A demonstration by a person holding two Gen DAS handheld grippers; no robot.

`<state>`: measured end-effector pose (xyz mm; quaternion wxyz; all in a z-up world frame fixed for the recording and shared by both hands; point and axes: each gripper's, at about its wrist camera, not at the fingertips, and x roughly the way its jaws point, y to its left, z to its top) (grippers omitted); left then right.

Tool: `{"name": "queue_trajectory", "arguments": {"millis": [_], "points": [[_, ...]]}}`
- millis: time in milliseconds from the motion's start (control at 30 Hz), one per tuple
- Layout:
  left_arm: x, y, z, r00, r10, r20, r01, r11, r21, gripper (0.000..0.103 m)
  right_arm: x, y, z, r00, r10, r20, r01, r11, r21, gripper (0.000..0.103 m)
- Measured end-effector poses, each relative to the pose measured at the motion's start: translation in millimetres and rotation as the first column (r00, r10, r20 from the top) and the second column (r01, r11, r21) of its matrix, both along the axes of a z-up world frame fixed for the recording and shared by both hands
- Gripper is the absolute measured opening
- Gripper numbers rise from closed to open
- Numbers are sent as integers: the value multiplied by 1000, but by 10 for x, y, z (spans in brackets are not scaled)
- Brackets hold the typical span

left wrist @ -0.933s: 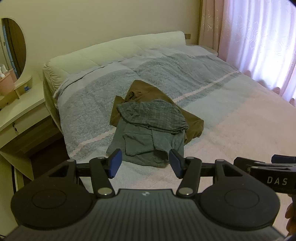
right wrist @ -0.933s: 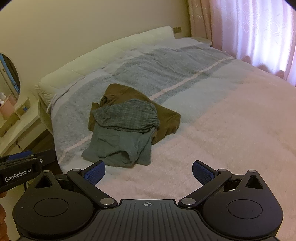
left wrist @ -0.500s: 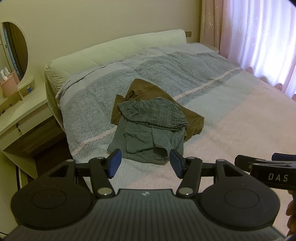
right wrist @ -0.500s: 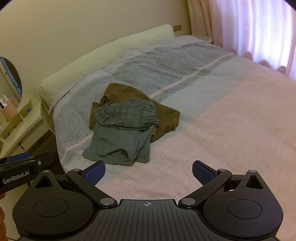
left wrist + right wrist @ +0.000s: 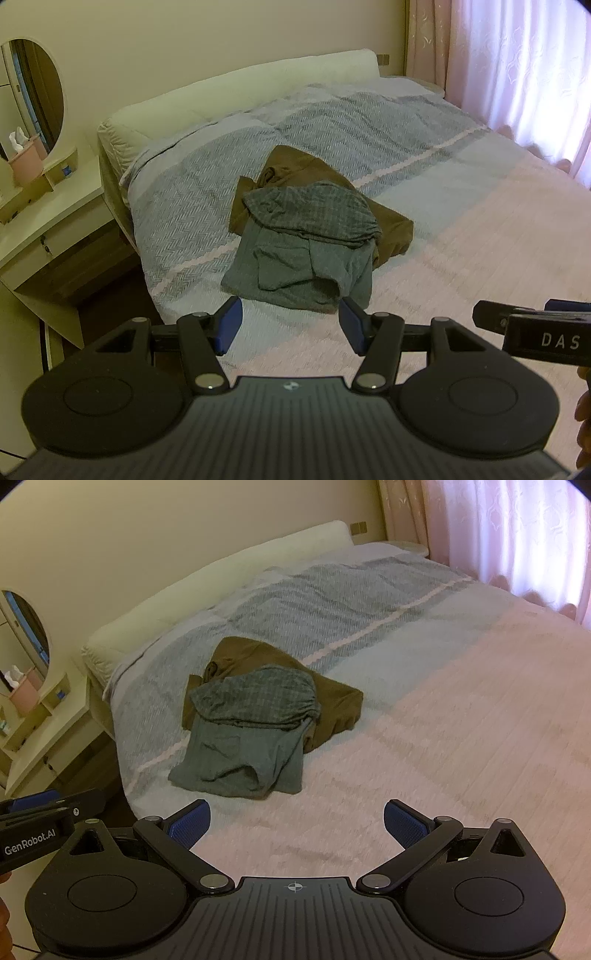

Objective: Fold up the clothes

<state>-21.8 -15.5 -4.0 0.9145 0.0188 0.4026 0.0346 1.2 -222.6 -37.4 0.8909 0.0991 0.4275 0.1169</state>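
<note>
The bed now fills more of both views than a moment ago and the clothes pile sits closer beneath the fingers: both grippers have advanced toward it, so I judge this the approach, with no fold begun. The pile lies on the bed's near-left part: a brown garment lowest, a grey-green garment and a checked one on top. The left hand-held gripper is moderately spread, empty; the right hand-held gripper is wider, empty. One pink container on the dressing surface holds something white, probably tissues.
</note>
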Motion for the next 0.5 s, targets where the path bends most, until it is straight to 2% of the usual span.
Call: {"name": "queue_trajectory", "arguments": {"millis": [500], "points": [[130, 17, -14, 1000, -27, -7, 27, 1000, 8, 54, 83, 132, 58, 1000, -9, -6, 9, 1000, -14, 102]]}}
